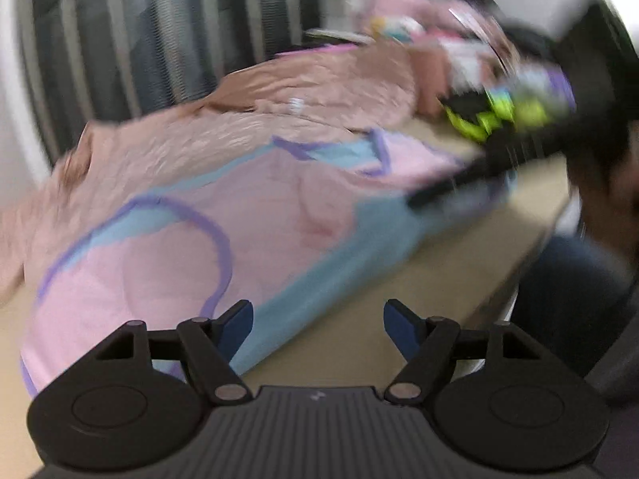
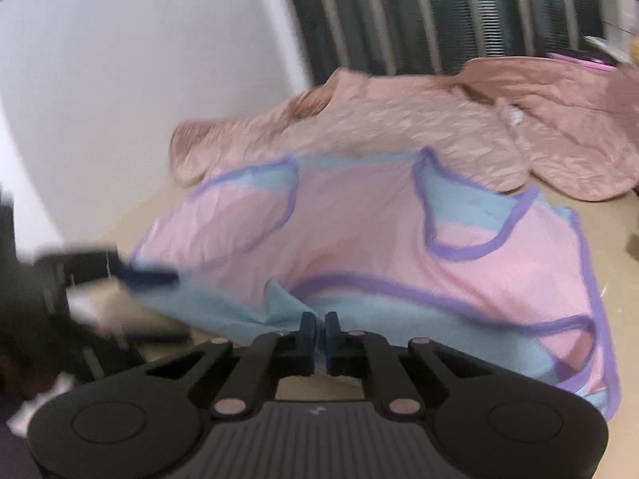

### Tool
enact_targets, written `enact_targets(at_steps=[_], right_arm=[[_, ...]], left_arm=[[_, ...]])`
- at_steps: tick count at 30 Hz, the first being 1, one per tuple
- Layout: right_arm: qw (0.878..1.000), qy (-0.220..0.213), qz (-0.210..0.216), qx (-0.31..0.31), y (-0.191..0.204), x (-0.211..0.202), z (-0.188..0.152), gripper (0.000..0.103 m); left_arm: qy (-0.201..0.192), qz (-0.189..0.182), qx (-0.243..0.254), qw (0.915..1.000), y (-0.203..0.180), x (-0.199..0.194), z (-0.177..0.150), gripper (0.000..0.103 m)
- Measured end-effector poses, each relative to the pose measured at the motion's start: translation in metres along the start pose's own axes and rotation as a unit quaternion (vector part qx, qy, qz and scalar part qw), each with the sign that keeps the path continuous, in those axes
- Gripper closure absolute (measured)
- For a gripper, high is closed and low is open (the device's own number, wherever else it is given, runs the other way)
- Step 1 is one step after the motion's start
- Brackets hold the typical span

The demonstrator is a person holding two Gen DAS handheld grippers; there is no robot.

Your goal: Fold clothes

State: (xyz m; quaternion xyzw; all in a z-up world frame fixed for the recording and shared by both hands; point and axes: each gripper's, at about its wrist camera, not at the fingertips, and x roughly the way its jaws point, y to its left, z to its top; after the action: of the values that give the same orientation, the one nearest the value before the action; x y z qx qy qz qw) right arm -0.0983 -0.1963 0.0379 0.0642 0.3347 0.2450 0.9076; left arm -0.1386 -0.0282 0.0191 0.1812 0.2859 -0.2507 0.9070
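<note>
Mid-fold on pink-and-blue purple-trimmed cotton garment point(image 2: 359, 219): right tongs point(image 2: 319, 325) pinching blue hem, left tongs point(image 1: 318, 319) spread empty; needed hem carried across.

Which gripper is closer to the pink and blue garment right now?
Right. The right gripper is shut on the pink and blue garment at its blue hem. The left gripper is open, hovering at its edge, gripping nothing.
</note>
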Motion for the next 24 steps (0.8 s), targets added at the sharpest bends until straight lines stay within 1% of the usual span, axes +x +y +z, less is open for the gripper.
enact_targets(at_steps=[2, 3, 5, 7, 8, 9, 10, 12, 14, 15, 16, 17, 20, 22, 24], right_arm=[[1.000, -0.012, 0.004, 0.025, -0.006, -0.007, 0.006, 0.099], [0.999, -0.016, 0.010, 0.031, -0.008, -0.011, 0.008, 0.099], [0.999, -0.022, 0.022, 0.037, -0.009, -0.017, 0.012, 0.099], [0.999, -0.023, 0.030, 0.036, -0.007, -0.020, 0.014, 0.099], [0.999, -0.021, 0.030, 0.031, -0.006, -0.021, 0.013, 0.099], [0.999, -0.019, 0.030, 0.027, -0.005, -0.022, 0.013, 0.099], [0.999, -0.018, 0.028, 0.018, -0.004, -0.021, 0.012, 0.099], [0.999, -0.016, 0.024, -0.039, 0.010, -0.014, 0.006, 0.098], [0.995, -0.014, 0.019, -0.096, 0.023, -0.008, 0.000, 0.093], [0.992, -0.014, 0.017, -0.124, 0.030, -0.005, -0.003, 0.081], [0.988, -0.013, 0.015, -0.153, 0.037, -0.002, -0.006, 0.072], [0.983, -0.012, 0.013, -0.181, 0.044, 0.002, -0.009, 0.062], [0.964, -0.009, 0.006, -0.264, 0.064, 0.011, -0.018, 0.061], [0.948, -0.008, 0.001, -0.319, 0.078, 0.017, -0.025, 0.061], [0.928, -0.006, -0.004, -0.372, 0.091, 0.024, -0.031, 0.061]], left_arm=[[0.002, 0.001, 0.012, 0.9999, -0.005, 0.004, -0.001, 0.030], [0.000, -0.003, 0.003, 1.0000, -0.002, 0.004, -0.001, 0.032], [0.003, -0.010, -0.018, 0.9998, 0.007, 0.006, -0.001, 0.047], [0.011, 0.001, -0.019, 0.9997, 0.014, 0.006, -0.004, 0.075], [0.014, 0.002, -0.022, 0.9997, 0.021, 0.004, -0.006, 0.086], [0.020, 0.002, -0.026, 0.9995, 0.027, 0.003, -0.008, 0.099], [0.026, 0.002, -0.029, 0.9992, 0.034, 0.002, -0.009, 0.101], [0.029, 0.005, -0.032, 0.9990, 0.049, -0.003, -0.011, 0.102], [0.023, 0.004, -0.038, 0.9990, 0.059, -0.010, -0.010, 0.102], [0.019, 0.002, -0.042, 0.9990, 0.064, -0.013, -0.008, 0.102], [0.014, 0.000, -0.044, 0.9989, 0.067, -0.015, -0.006, 0.102], [0.011, -0.001, -0.043, 0.9990, 0.068, -0.017, -0.004, 0.103], [0.014, -0.007, -0.034, 0.9993, 0.066, -0.016, 0.004, 0.103], [0.013, -0.012, -0.026, 0.9995, 0.063, -0.017, 0.008, 0.103], [0.015, -0.015, -0.028, 0.9994, 0.064, -0.018, 0.008, 0.103]])
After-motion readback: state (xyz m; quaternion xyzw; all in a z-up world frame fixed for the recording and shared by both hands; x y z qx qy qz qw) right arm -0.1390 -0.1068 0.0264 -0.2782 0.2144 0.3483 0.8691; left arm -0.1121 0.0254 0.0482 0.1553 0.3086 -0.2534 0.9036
